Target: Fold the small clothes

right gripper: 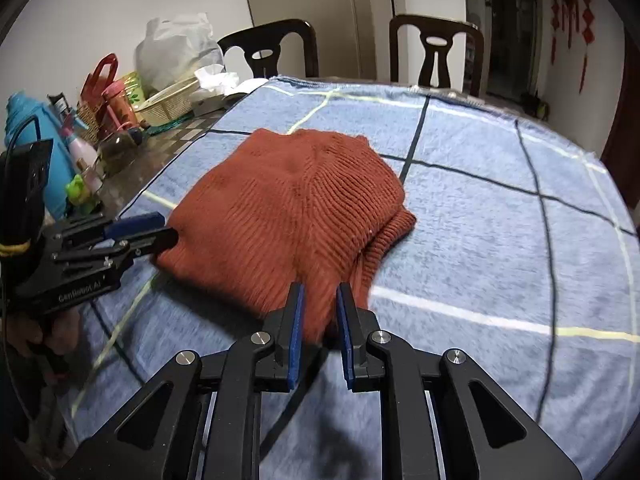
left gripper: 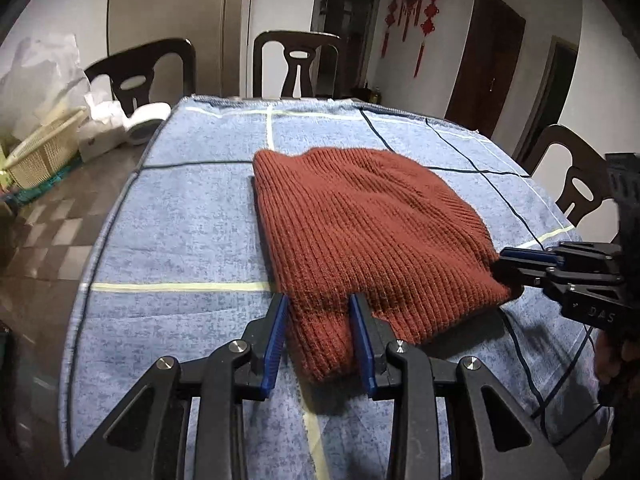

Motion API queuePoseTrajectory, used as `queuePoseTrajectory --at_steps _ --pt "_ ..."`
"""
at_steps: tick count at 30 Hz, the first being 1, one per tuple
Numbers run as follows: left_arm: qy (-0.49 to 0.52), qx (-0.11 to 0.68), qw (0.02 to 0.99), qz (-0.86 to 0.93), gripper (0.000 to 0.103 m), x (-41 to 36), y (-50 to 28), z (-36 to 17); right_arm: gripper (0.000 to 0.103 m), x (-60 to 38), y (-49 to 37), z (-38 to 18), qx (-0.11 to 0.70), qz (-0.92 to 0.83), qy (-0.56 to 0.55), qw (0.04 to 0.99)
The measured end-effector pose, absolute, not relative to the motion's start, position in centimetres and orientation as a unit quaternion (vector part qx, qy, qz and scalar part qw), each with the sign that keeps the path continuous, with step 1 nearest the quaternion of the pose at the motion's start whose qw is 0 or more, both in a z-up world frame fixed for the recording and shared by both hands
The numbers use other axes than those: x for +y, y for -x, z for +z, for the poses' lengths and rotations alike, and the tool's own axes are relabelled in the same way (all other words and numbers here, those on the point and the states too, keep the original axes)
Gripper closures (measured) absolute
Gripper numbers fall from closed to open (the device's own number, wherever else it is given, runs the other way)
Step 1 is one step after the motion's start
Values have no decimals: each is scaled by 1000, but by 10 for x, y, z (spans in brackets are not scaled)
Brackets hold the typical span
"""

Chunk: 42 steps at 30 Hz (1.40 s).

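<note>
A rust-red ribbed knit garment (left gripper: 360, 216) lies folded in a thick pad on a blue checked blanket (left gripper: 180, 240). In the left wrist view my left gripper (left gripper: 320, 304) is shut on the garment's near left corner, and the knit fills the gap between the blue pads. My right gripper (left gripper: 508, 264) reaches in from the right at the garment's near right corner. In the right wrist view the right gripper (right gripper: 320, 292) has the near edge of the garment (right gripper: 288, 200) pinched between its pads. The left gripper (right gripper: 156, 228) bites the corner at the left.
Dark wooden chairs (left gripper: 298, 64) stand along the far side and at the right (left gripper: 576, 184). On the bare tabletop left of the blanket (right gripper: 500, 220) stand a woven basket (right gripper: 168, 102), bottles (right gripper: 116, 104), a white plastic bag (right gripper: 176, 48) and tissues (right gripper: 216, 78).
</note>
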<state>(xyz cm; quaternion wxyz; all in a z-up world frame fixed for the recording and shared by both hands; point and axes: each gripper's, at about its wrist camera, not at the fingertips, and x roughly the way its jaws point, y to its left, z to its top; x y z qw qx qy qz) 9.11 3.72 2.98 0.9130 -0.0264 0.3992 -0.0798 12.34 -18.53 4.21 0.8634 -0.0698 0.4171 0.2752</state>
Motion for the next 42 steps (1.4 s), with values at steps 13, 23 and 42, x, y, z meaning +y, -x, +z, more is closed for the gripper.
queuePoseTrajectory --at_steps 13,23,42 --pt "-5 400 915 -39 68 36 -47 32 76 -194 -75 34 414 245 98 871" --pt "10 430 903 -19 64 44 -50 7 76 -187 -83 8 432 220 124 866" --pt "7 433 901 -12 55 45 -50 4 76 -189 -81 6 424 221 116 870"
